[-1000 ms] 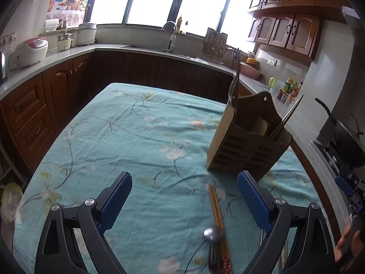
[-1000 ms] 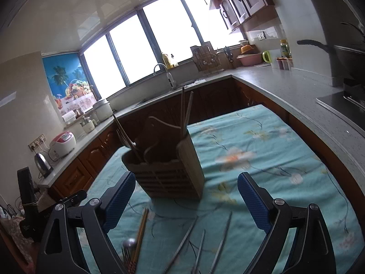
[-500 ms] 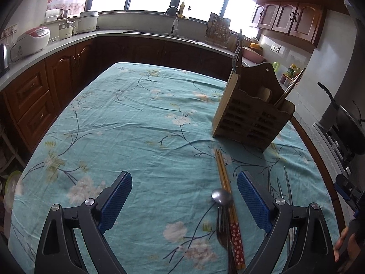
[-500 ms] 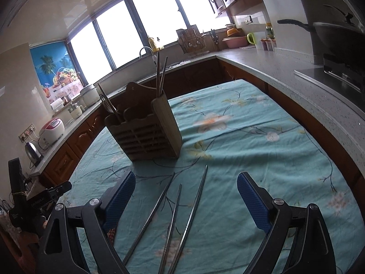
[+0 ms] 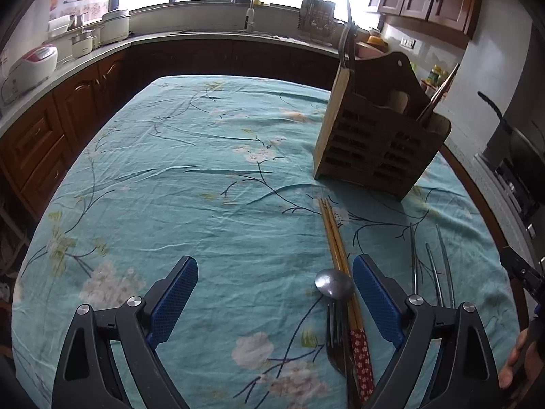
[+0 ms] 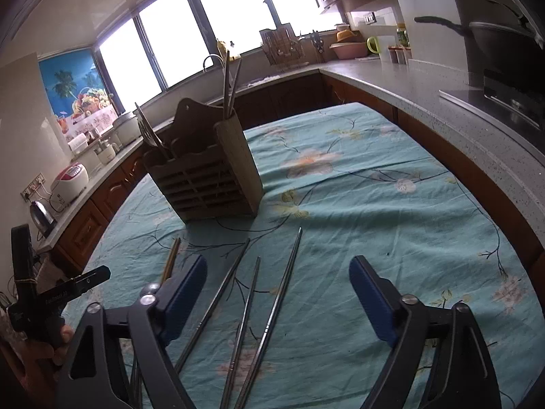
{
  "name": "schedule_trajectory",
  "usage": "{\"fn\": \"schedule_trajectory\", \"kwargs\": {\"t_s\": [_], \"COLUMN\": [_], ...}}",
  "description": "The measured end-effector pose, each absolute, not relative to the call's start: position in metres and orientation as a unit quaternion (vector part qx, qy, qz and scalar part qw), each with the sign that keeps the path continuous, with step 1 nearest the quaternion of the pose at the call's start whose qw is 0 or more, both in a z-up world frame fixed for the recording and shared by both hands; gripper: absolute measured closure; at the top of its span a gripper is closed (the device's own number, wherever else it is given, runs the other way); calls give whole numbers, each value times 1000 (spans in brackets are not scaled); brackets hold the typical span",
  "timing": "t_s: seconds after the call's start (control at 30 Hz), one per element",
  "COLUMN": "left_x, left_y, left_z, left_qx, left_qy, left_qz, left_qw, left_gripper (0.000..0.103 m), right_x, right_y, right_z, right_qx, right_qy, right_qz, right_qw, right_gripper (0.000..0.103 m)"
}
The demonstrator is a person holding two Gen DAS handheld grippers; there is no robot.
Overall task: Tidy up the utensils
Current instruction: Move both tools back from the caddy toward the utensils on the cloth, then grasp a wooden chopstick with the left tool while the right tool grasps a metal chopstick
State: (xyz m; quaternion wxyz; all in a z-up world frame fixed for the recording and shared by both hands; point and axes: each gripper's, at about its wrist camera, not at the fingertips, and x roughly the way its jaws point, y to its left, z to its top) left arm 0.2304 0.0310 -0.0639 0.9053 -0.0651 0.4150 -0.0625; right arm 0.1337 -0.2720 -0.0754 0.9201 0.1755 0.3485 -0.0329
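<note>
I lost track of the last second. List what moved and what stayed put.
Both grippers pulled back from the slatted wooden utensil caddy: the open left gripper now frames the steel spoon, dark fork and wooden chopsticks; the open right gripper has the three metal chopsticks between its fingers. Nothing was grasped or released. The utensils and caddy stayed put on the teal floral tablecloth.

Hardly any writing can be read here. In the right wrist view, a black bar (image 6: 73,289) far to the left of the right gripper (image 6: 277,291) carries a line of pale print, too small and blurred to make out. The fruit poster (image 6: 80,95) on the far wall, beyond and left of that gripper, shows only pictures, no legible words.
</note>
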Motion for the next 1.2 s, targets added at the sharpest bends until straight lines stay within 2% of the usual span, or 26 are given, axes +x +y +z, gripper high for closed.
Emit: {"fn": "schedule_trajectory", "kwargs": {"t_s": [0.1,0.17,0.27,0.53,0.7,0.77,0.87,1.03,1.1,1.2], "left_x": [246,259,279,318,336,342,347,349,351,354], "left_y": [24,20,15,-3,-15,-18,-20,-33,-37,-43], "left_z": [-68,-72,-78,-90,-105,-113,-117,-123,-125,-123], "left_qx": [-56,-51,-48,-32,-14,-9,4,41,44,48], "left_qy": [425,434,446,460,476,486,481,472,470,472], "left_qz": [-68,-66,-68,-75,-80,-77,-73,-67,-74,-85], "left_qw": [901,897,891,884,876,870,873,878,878,876], "left_gripper": [19,27,31,34,44,52,52,53,57,69], "right_x": [141,147,157,174,184,191,197,205,208,216], "right_y": [-275,-277,-278,-283,-286,-287,-289,-289,-289,-288], "right_z": [-83,-87,-93,-106,-114,-117,-122,-128,-132,-141], "right_qx": [175,174,171,166,163,160,159,153,150,146], "right_qy": [361,370,383,402,413,419,426,433,439,454], "right_qz": [-36,-38,-39,-41,-42,-44,-41,-42,-42,-42], "right_qw": [915,912,907,899,895,893,890,887,885,878], "right_gripper": [32,44,50,54,58,61,65,67,69,76]}}
